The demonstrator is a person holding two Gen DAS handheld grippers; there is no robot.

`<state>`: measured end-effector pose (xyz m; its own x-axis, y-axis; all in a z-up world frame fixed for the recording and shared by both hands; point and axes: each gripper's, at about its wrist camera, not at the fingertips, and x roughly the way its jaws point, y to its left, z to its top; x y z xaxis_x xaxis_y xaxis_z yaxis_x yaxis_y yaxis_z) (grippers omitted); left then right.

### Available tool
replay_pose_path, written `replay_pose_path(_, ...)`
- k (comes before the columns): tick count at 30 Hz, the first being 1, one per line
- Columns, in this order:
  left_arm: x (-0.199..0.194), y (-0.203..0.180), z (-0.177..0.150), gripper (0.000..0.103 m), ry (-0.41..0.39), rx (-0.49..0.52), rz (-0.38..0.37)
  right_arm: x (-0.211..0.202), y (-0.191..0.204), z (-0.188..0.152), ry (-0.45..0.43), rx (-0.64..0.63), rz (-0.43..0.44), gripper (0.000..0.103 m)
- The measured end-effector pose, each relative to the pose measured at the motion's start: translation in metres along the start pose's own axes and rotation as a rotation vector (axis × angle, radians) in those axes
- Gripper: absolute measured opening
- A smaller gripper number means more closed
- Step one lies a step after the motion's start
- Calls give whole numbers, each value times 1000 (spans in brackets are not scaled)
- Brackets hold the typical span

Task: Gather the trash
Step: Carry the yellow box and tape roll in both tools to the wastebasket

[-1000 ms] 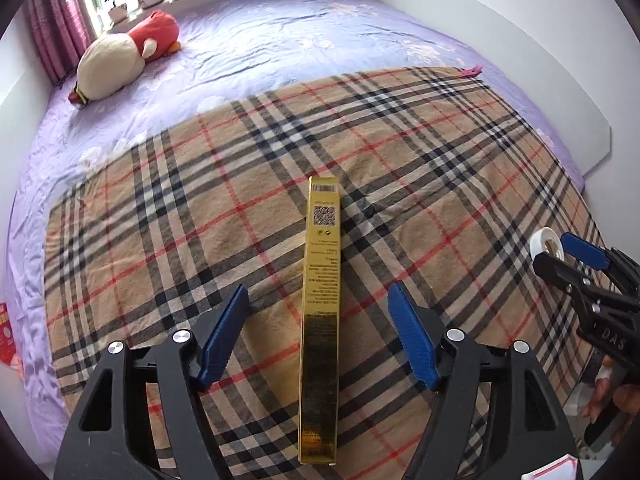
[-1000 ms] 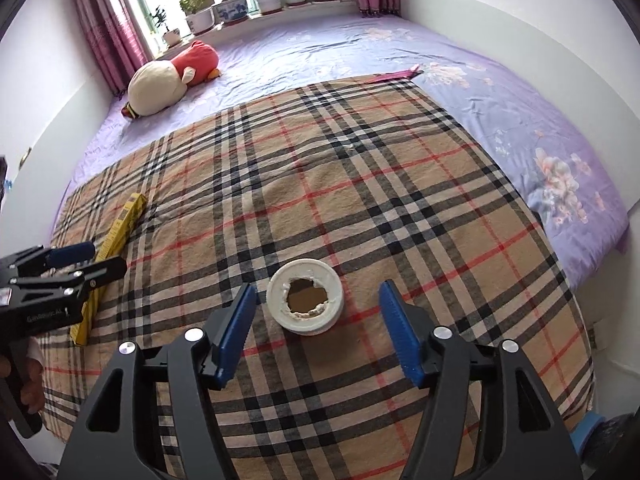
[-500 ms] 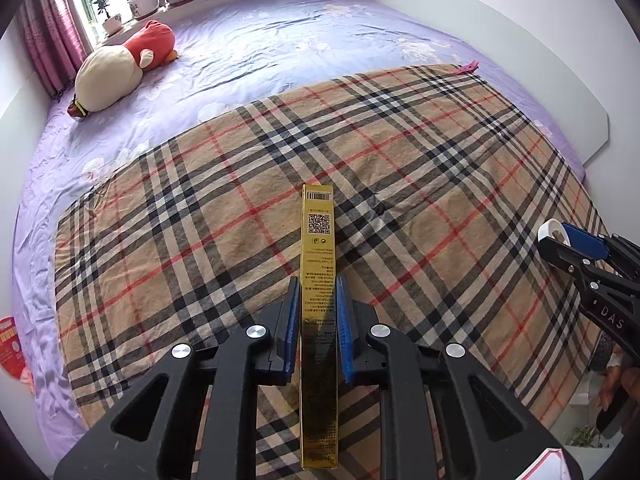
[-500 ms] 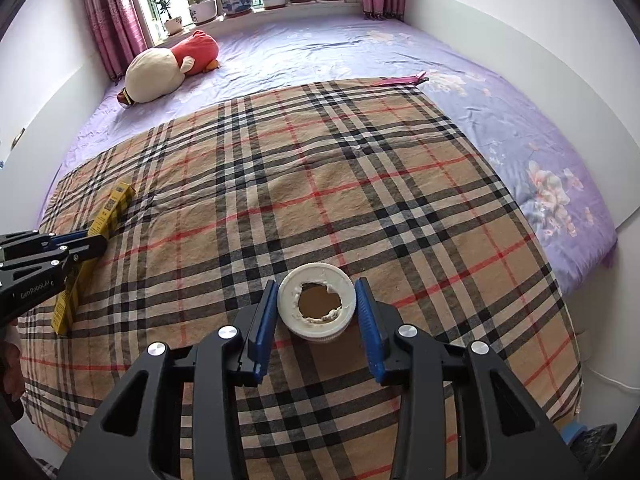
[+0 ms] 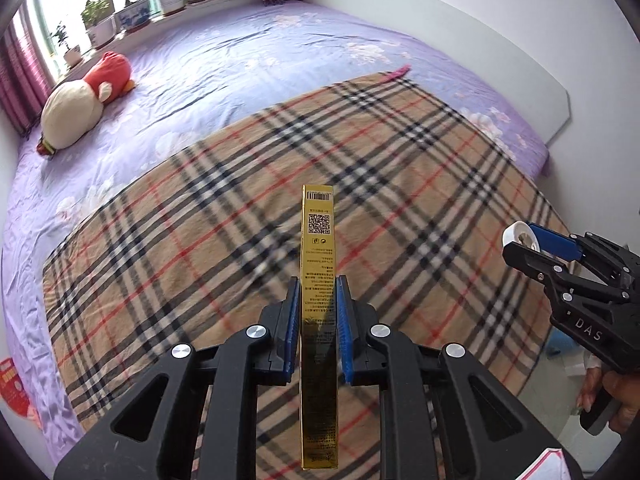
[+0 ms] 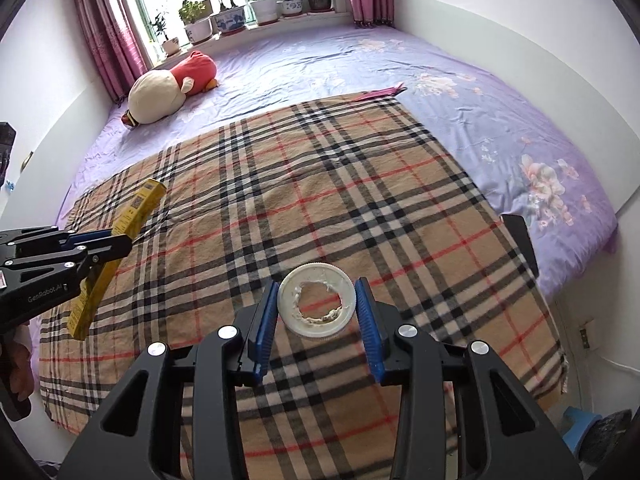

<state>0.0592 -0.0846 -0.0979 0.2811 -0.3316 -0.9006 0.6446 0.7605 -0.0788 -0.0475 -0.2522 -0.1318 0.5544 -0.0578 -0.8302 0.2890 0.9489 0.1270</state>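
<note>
Here the left gripper (image 5: 318,296) is clamped on a long gold box (image 5: 318,264), its blue pads (image 5: 291,320) pressing the two narrow sides about midway along the length; the box points forward along the fingers, with a barcode and a QR code printed near its far end. In the right wrist view the same box (image 6: 120,236) is seen slanting in the air above the plaid blanket (image 6: 320,208), held clear of the cloth by the left gripper (image 6: 108,242). The right gripper (image 6: 316,312) is closed around a white ring-shaped lid (image 6: 317,305) with a torn, ragged inner opening, its pads touching the ribbed rim on opposite sides; the blanket's pattern shows through the hole. From the left wrist view the lid (image 5: 520,238) appears edge-on at the tip of the right gripper (image 5: 532,244), near the right border of the blanket. The blanket lies over a purple floral bedsheet (image 6: 500,132), on which a red-and-cream plush toy (image 6: 168,86) rests near the potted plants (image 6: 224,16) on the windowsill.
</note>
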Motion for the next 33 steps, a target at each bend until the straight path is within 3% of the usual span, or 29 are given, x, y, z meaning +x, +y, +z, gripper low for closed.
replay_pose_path(7,0,-60,12,18,3,133,-68,-38,-43,-18,-44,95,-15,40)
replay_pose_path(13,1,-135,23,18,6,287,-150,-74,-94,-47,-81,201,-68,40)
replay_pose_path(26,15,-317,8,18,55,657,-345,-123,-230,-146,-77,474,-206,40)
replay_pose_path(33,62,-407,-10,18,146,861,-427,-117,-300,-199,-35,577,-227,40)
